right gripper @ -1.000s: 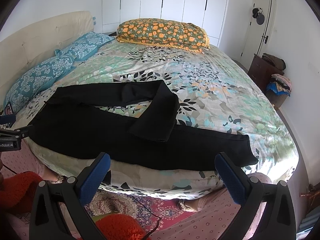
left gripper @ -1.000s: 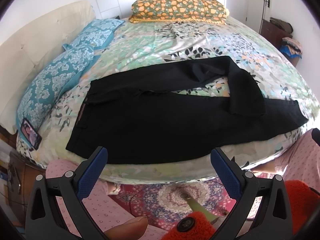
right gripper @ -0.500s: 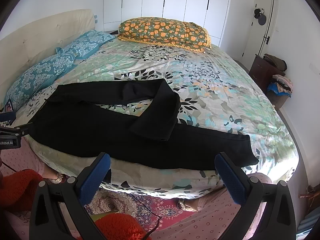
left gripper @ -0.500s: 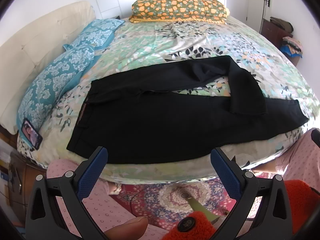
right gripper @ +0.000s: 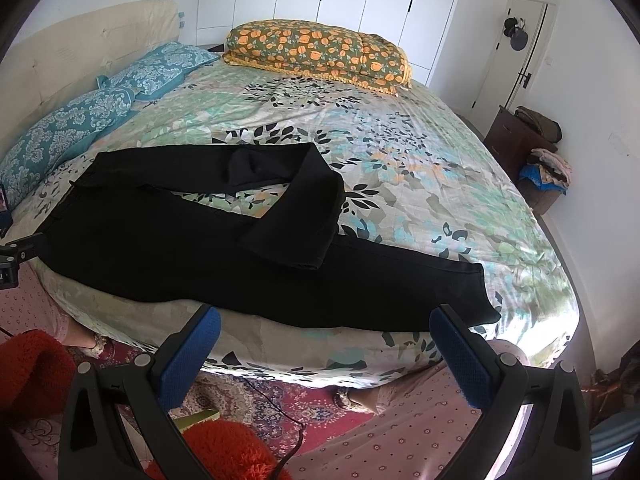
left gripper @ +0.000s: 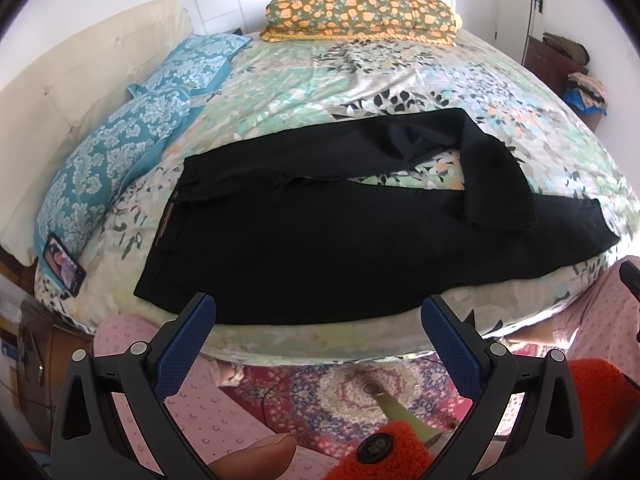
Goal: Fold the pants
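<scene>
Black pants [left gripper: 320, 240] lie flat across the near edge of a bed with a floral sheet [left gripper: 360, 72], waistband to the left. The near leg runs straight to the right; the far leg bends back over it [right gripper: 304, 216]. The pants also show in the right wrist view [right gripper: 200, 256]. My left gripper [left gripper: 318, 344] is open and empty, in front of the bed edge near the waist end. My right gripper [right gripper: 326, 344] is open and empty, in front of the bed edge near the leg cuff [right gripper: 476, 292].
Two blue pillows [left gripper: 120, 152] lie along the cream headboard [left gripper: 60, 88], with a phone [left gripper: 64, 270] by the near pillow. An orange-flowered pillow [left gripper: 360, 16] lies at the far side. A dark cabinet with piled clothes [right gripper: 536, 148] stands right. A patterned rug [left gripper: 340, 392] covers the floor below.
Both grippers have shifted slightly; the pants sit a little lower in the left view and a bit closer in the right view. The pants have not moved on the bed.
</scene>
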`<state>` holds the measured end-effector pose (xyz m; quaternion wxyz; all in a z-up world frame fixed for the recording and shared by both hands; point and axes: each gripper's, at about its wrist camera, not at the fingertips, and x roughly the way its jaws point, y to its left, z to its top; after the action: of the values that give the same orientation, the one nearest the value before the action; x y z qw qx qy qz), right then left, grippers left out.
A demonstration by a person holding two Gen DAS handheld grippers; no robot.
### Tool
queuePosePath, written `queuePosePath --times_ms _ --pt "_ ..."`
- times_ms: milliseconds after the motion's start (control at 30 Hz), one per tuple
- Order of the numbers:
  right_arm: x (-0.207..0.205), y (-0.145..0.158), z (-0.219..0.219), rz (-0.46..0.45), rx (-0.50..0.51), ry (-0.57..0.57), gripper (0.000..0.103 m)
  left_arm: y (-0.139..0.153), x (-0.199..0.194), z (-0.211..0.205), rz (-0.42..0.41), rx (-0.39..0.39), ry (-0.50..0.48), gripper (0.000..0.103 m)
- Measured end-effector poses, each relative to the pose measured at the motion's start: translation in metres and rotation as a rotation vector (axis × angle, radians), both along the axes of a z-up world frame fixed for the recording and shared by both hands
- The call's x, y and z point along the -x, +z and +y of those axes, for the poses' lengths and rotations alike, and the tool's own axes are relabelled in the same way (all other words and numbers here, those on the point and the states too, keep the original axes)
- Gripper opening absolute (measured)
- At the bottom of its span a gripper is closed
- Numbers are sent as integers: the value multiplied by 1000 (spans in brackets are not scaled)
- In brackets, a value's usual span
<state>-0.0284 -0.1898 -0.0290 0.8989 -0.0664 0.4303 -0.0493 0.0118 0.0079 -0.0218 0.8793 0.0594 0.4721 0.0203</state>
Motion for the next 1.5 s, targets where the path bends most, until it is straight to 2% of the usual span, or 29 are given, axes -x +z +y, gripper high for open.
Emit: queuePosePath --times_ms 333,1500 --pt "-4 -7 -10 48 51 -64 103 -2 -2 -5 10 -11 -6 103" --pt "-6 -15 -6 79 70 -69 103 -6 -2 -2 29 3 12 103"
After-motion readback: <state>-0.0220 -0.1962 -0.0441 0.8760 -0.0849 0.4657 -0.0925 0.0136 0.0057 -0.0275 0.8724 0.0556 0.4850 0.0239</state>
